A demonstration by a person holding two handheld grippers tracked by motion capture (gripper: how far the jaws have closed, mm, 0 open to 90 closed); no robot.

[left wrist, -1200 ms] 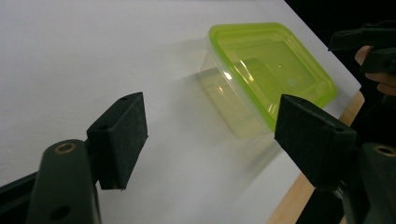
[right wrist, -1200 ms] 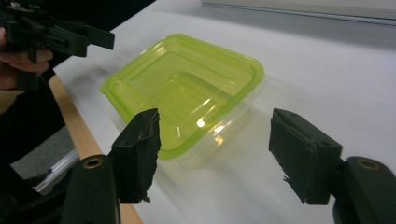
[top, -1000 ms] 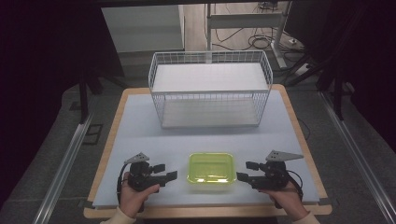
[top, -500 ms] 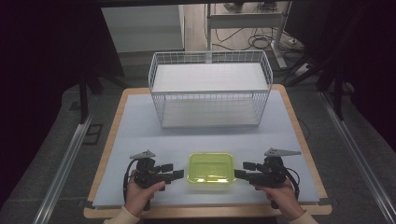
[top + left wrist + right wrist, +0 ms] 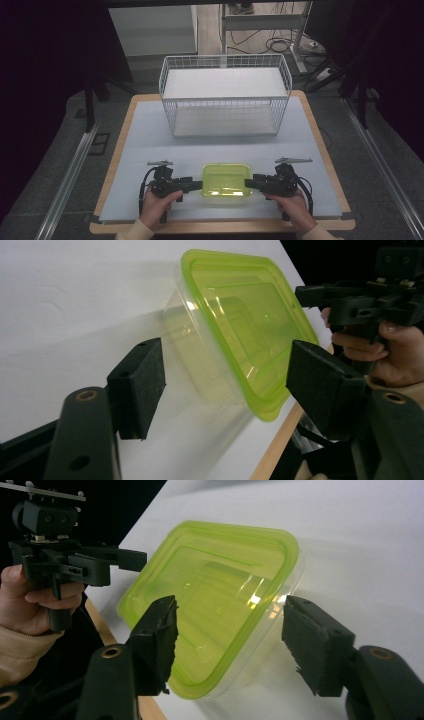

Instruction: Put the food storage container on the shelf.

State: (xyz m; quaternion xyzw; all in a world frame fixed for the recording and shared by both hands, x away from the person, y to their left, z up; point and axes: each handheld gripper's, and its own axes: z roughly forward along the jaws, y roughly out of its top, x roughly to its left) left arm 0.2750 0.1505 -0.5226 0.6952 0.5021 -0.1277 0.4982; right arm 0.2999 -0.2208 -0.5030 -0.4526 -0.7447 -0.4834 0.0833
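While both hands lie level, each hand-held gripper (image 5: 196, 185) (image 5: 250, 183), closing yet unclenched, flanks the green container (image 5: 226, 179)

High view: table sheet (image 5: 150, 145) evenly lit from overhead, surroundings near black at both sides. Image soft, low detail. Wire basket (image 5: 225, 95) casts only a faint shadow. Gripper views: white surface bright, almost washed out; small glare spots on green container lid (image 5: 215, 605). Near jaws slightly soft. Container edge (image 5: 200, 340) blurred, smeared shadow beneath.
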